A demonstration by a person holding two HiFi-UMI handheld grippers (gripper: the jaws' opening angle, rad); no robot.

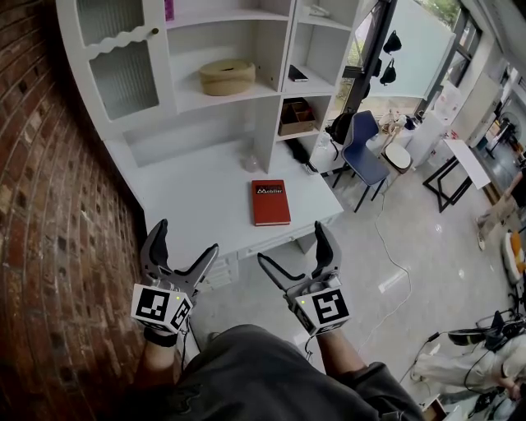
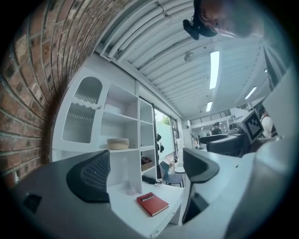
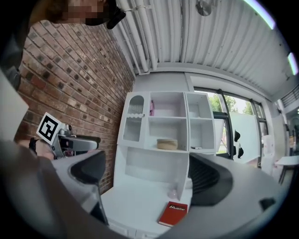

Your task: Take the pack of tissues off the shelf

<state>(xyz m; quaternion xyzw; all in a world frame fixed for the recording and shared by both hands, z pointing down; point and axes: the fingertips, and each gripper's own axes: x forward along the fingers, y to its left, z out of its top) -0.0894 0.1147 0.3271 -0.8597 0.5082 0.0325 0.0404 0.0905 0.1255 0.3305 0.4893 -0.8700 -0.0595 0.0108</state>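
Observation:
A white shelf unit (image 1: 271, 86) stands on a white desk (image 1: 193, 193) ahead of me. On its middle shelf lies a tan oval box (image 1: 227, 76) with a slit in its top, also visible in the left gripper view (image 2: 117, 143) and the right gripper view (image 3: 167, 144). A pink pack (image 1: 169, 10) stands on the top shelf (image 3: 151, 108). My left gripper (image 1: 187, 237) and right gripper (image 1: 292, 243) hover side by side short of the desk's front edge, far from the shelves. Both are open with nothing between the jaws (image 2: 145, 170) (image 3: 149, 173).
A red book (image 1: 270, 201) lies near the desk's front edge, and a small clear glass (image 1: 251, 163) stands behind it. A brown box (image 1: 296, 117) fills a lower cubby, with a dark flat item (image 1: 298, 76) above. A brick wall (image 1: 49, 214) runs at left, a blue chair (image 1: 365, 152) at right.

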